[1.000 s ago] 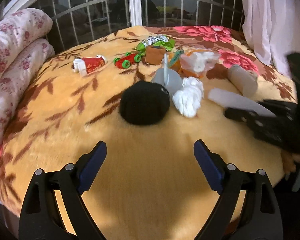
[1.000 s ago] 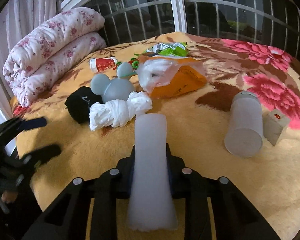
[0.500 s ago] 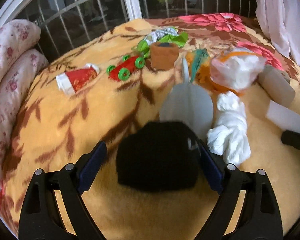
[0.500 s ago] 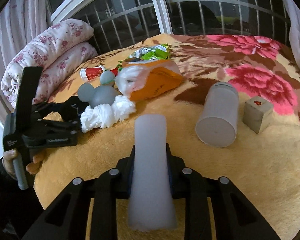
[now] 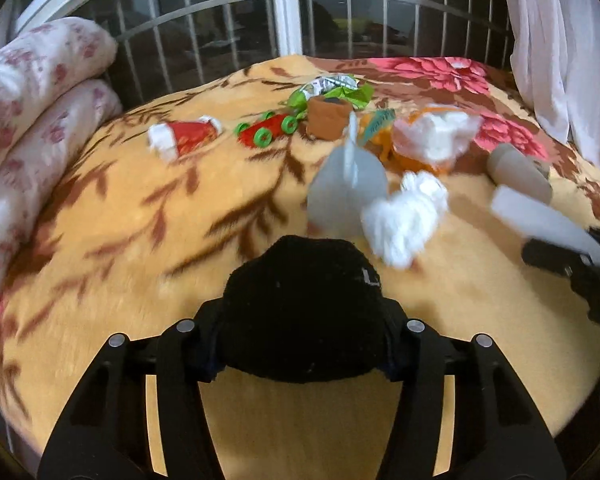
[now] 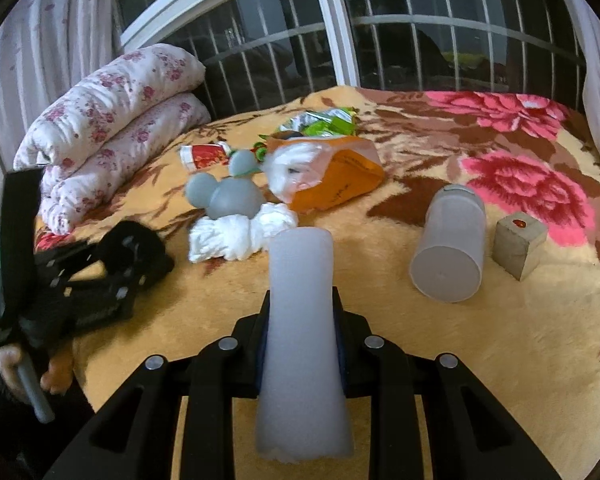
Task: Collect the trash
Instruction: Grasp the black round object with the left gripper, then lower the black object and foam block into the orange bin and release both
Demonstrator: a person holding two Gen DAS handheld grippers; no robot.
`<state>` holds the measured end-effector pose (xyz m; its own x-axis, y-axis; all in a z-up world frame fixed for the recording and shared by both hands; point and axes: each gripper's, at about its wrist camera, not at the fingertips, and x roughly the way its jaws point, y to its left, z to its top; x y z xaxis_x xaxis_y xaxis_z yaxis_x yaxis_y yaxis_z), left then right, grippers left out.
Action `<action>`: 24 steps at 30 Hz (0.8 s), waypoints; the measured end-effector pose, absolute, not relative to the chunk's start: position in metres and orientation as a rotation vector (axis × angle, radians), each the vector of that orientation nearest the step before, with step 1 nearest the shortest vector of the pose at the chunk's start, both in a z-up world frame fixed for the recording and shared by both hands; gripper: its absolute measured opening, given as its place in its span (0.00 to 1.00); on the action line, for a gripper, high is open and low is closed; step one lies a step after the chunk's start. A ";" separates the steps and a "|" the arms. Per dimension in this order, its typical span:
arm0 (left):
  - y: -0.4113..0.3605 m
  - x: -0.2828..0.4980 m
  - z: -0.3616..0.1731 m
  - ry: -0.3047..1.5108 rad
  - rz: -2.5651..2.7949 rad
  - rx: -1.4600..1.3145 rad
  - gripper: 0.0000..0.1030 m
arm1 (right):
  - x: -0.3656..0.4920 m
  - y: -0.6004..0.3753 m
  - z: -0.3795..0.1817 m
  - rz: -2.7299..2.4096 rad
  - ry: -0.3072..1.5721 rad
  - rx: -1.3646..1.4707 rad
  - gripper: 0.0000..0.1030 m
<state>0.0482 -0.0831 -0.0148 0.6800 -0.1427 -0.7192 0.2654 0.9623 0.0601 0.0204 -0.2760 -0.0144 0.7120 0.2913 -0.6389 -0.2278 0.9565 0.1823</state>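
Two grippers are seen over a bed covered with a yellow floral blanket (image 6: 500, 360). A black fuzzy bundle (image 5: 304, 312), soft and rounded with a small white mark on its right side, is clamped between the closed-in jaws of the left gripper (image 5: 304, 340) at the near edge of the blanket. A pale translucent tube (image 6: 304, 340), flattened and frosted, with a ragged near end, is gripped upright between the jaws of the right gripper (image 6: 300, 332), near the middle of the blanket's front.

Just beyond the black bundle, a grey round-eared object (image 5: 346, 188) is seen, and a knotted white cloth (image 5: 404, 216) lies touching its right side. Behind these, an orange bag (image 6: 340, 176) is found with a white wad in clear plastic (image 6: 296, 168) at its mouth. Farther back, a brown pot (image 5: 326, 118), a red toy car with green wheels (image 5: 266, 130), a red-and-white wrapper (image 5: 184, 138) and green wrappers (image 5: 336, 90) are spread out. To the right, a frosted cylinder (image 6: 448, 248) lies on its side, with a grey cube (image 6: 518, 242) just beside it. A folded floral quilt (image 6: 108, 128) is stacked at the left edge, before a barred window (image 6: 420, 32). The left view is blurred.
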 end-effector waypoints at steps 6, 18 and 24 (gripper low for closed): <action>-0.087 -0.004 -0.013 0.784 -0.215 0.153 0.53 | 0.001 -0.265 -0.014 0.311 0.695 0.040 0.24; -0.085 -0.079 -0.019 0.787 -0.267 0.128 0.53 | -0.094 -0.267 -0.026 0.265 0.595 0.048 0.24; -0.092 -0.121 -0.041 0.828 -0.356 0.205 0.53 | -0.152 -0.271 -0.039 0.307 0.615 0.071 0.25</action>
